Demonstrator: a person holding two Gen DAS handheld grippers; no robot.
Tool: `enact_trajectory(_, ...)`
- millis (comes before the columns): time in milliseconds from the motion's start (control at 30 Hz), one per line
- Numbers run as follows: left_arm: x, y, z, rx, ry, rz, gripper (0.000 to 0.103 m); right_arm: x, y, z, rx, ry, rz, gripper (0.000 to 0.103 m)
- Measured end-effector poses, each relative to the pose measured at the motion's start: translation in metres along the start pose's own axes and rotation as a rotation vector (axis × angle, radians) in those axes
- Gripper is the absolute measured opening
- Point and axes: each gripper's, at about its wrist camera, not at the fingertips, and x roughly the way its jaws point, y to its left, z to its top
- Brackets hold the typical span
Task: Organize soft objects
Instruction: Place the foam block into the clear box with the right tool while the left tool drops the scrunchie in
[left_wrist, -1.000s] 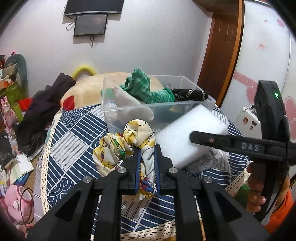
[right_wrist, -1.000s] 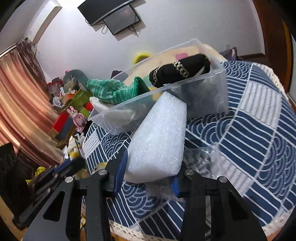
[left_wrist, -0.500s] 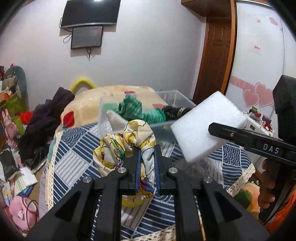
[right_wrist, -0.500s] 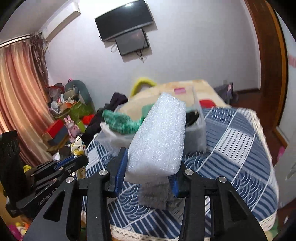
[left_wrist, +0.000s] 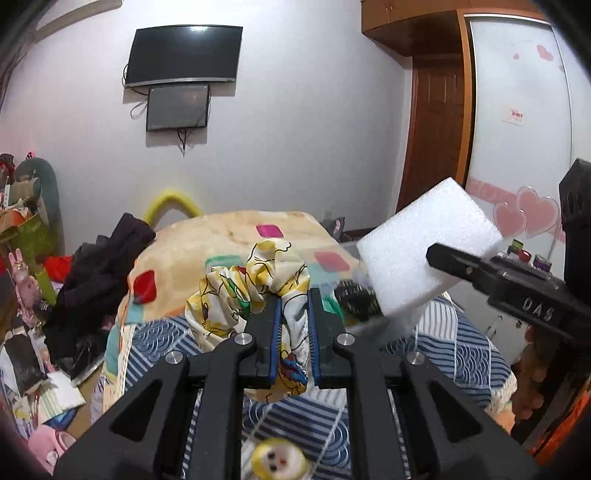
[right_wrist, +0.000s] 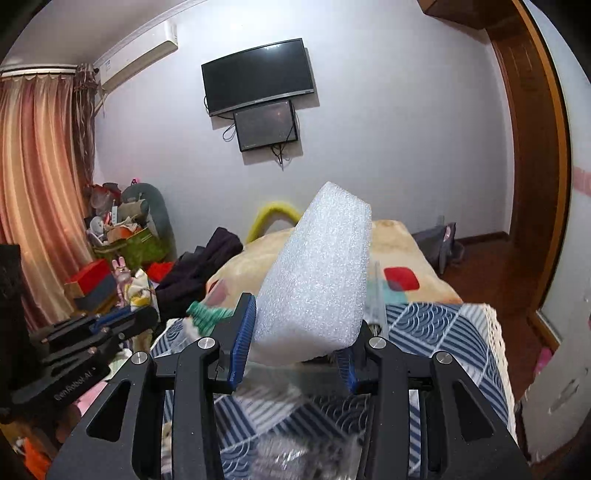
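Both grippers, the left gripper (left_wrist: 291, 325) clamped on the yellow cloth (left_wrist: 251, 291) and the right gripper (right_wrist: 295, 347) clamped on the white foam block (right_wrist: 317, 280), are now lifted higher than a second ago, so the clear box (right_wrist: 376, 299) far behind looks next.

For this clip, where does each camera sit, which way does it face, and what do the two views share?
Left wrist: on the left claw, facing the far wall; its fingers pinch a printed cloth. The right claw and the person's hand show at right.
Right wrist: on the right claw, facing the same wall; its fingers clamp a white foam block. The left claw shows at lower left.
Shared: foam block, TV, patterned bed cover.
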Motion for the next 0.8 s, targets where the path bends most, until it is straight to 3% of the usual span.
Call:
enact_trajectory(167, 0.029, 0.005, 0.015, -0.004, 0.011, 0.011, 0.012, 0.031, -0.003, 0.004, 0.026, 0.032, 0.037, 0.037)
enact_trajectory(400, 0.092, 0.007, 0.007, -0.004, 0.14, 0.033, 0.012, 0.079, 0.001, -0.005, 0.005, 0.126, 0.028, 0.037)
enact_trajectory(600, 0.127, 0.009, -0.007, -0.018, 0.249, 0.023, 0.013, 0.091, -0.012, -0.012, 0.043, 0.19, 0.026, 0.037)
enact_trajectory(667, 0.131, 0.008, -0.009, -0.017, 0.268, 0.018, 0.031, 0.092, -0.015, -0.01, 0.045, 0.202, 0.031, 0.037)
enact_trajectory(800, 0.128, 0.006, -0.01, -0.023, 0.263, -0.005, 0.05, 0.088, -0.017, -0.009, 0.039, 0.208, 0.012, 0.041)
